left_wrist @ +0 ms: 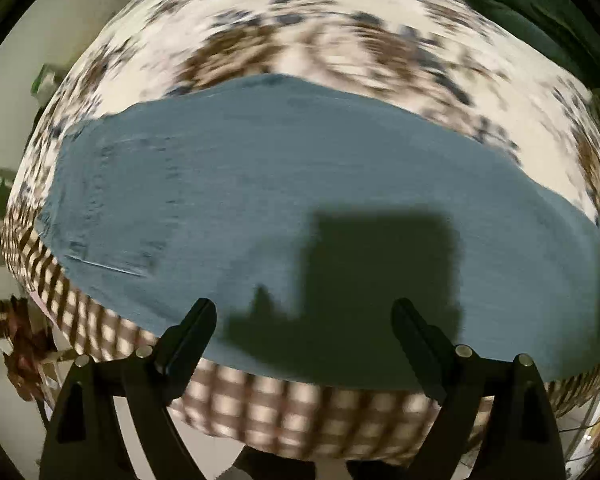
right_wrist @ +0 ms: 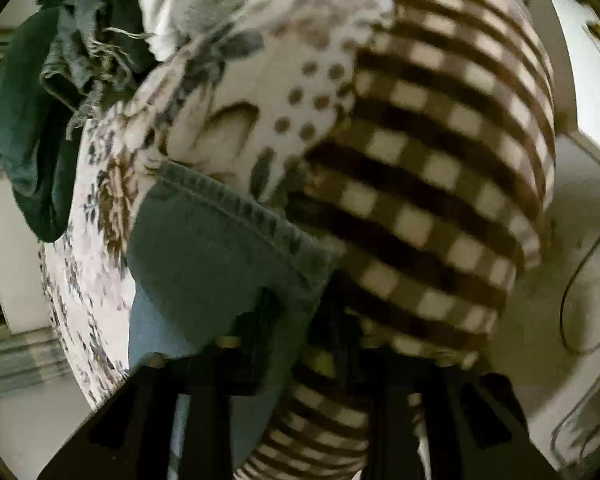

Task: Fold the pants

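Blue denim pants (left_wrist: 284, 184) lie flat across a patterned bedspread (left_wrist: 300, 20) in the left wrist view. My left gripper (left_wrist: 304, 312) is open and empty, its fingers (left_wrist: 192, 332) wide apart just above the pants' near edge, casting a shadow on the cloth. In the right wrist view the hemmed end of a pant leg (right_wrist: 220, 240) rises from my right gripper (right_wrist: 300, 312), whose dark fingers are close together on the hem near the checked border (right_wrist: 420, 184) of the bedspread.
A heap of dark green and frayed denim clothes (right_wrist: 60, 92) lies at the far left of the bed; it also shows top right in the left wrist view (left_wrist: 540, 12). The bed edge drops to a pale floor (right_wrist: 580, 220).
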### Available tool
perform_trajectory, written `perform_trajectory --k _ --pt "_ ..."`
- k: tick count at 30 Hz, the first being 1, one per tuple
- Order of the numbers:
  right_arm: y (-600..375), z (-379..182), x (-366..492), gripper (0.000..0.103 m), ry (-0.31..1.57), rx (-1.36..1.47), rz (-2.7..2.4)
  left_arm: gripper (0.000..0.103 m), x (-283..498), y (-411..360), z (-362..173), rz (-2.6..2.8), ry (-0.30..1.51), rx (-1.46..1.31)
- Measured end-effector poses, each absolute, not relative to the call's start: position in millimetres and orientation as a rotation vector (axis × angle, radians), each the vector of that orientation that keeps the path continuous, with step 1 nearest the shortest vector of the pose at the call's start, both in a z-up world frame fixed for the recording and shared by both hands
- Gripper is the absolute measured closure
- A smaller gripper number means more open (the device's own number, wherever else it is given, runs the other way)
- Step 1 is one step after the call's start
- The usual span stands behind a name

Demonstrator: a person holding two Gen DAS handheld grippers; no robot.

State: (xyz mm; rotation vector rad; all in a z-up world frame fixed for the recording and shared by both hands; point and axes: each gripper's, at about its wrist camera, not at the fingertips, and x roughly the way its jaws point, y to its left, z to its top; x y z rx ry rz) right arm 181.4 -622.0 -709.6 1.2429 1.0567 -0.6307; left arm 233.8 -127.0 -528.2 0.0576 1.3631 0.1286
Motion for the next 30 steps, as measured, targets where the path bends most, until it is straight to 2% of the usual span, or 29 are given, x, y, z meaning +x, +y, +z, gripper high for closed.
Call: perform_trajectory --k 4,6,7,8,10,16,20,25,27,28,30 --pt "-628 -702 184 0.095 1.070 1.173 -0.553 0.014 228 -191 -536 0.089 1.374 0.082" --pt "-629 -700 185 0.094 1.103 1.132 -0.499 0.014 221 -225 -544 0.076 1.389 0.103" --pt "-629 -699 186 0.090 1.115 1.116 -0.471 0.014 220 -241 -547 0.067 1.393 0.108" --pt "-631 -698 186 0.072 1.127 1.112 -0.443 0.014 218 -254 -552 0.056 1.399 0.109" --pt "-638 -700 182 0.046 1.141 1.121 -0.394 0.014 217 -269 -560 0.054 1.403 0.120" --pt "-652 -738 185 0.045 1.083 1.280 -0.247 0.013 222 -290 -589 0.065 1.400 0.118" --pt "-651 -750 193 0.045 0.941 1.391 -0.128 0.000 229 -282 -596 0.069 1.397 0.051" --pt "-637 -759 208 0.045 0.894 1.389 -0.125 0.000 231 -274 -604 0.044 1.363 0.019" --pt "-633 -755 214 0.062 0.900 1.354 -0.155 0.000 230 -273 -606 0.037 1.354 0.018" --pt "-632 -749 218 0.091 0.921 1.315 -0.177 0.000 230 -273 -604 0.028 1.366 0.019" --pt "-626 -730 226 0.093 0.948 1.230 -0.214 0.000 229 -270 -596 0.011 1.391 0.002"
